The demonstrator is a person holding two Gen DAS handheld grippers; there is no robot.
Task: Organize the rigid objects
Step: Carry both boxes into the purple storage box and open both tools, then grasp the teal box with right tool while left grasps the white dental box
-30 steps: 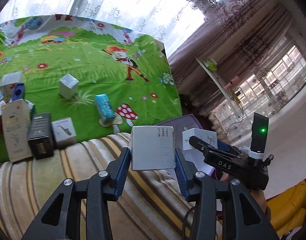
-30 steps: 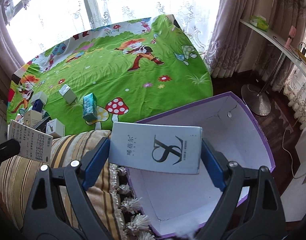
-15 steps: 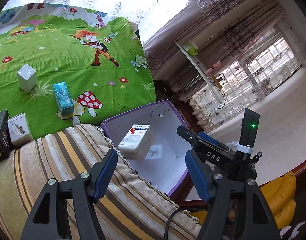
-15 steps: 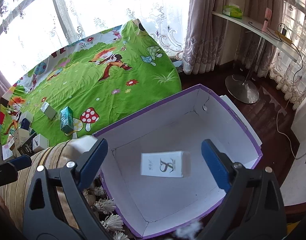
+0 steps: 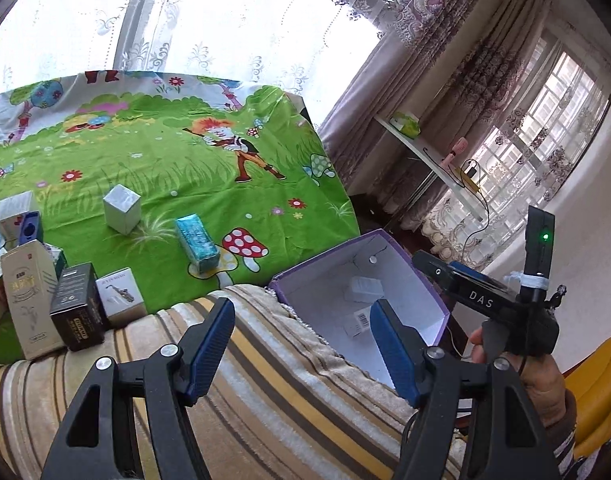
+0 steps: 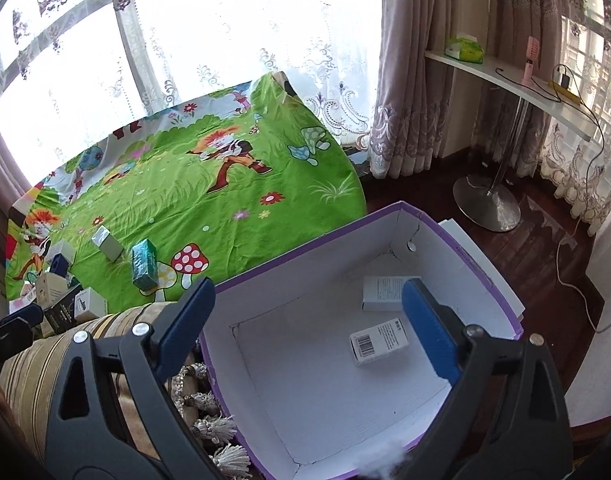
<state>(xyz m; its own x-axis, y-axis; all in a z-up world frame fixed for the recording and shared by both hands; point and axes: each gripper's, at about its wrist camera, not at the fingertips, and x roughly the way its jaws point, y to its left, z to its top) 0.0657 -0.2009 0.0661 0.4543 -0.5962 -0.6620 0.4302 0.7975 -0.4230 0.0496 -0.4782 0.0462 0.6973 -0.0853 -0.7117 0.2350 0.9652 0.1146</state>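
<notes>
While both grippers stand with their blue pads spread wide and nothing between them, the purple box (image 6: 465, 248) serves as the fixed mark for everything else. The right gripper (image 6: 305, 320) tilts downward directly over the box's white interior, its left pad above the near-left rim and its right pad above the floor of the box. Two small white cartons lie flat inside: the barcode carton (image 6: 379, 340) sits just beside the right pad, and the printed carton (image 6: 381, 294) lies beyond it, nearer the box's far wall, partly hidden by that pad. Neither carton touches a pad.

The left gripper (image 5: 301, 348) also angles downward, hovering over the striped cushion (image 5: 289, 404) that butts against the box's left side; its right pad overlaps the box's near-left rim in the left wrist view. To the right of the box in that view, a hand (image 5: 541, 376) grips the handle of the other gripper.

Left of the box and beyond the cushion spreads the green cartoon sheet (image 5: 185, 168). On it, nearest the box, stands the teal box (image 5: 197, 244); farther off is the silver cube (image 5: 121, 208); and a cluster including the black box (image 5: 77, 306) and the tall cream box (image 5: 27, 300) stands at the cushion's far-left edge.
</notes>
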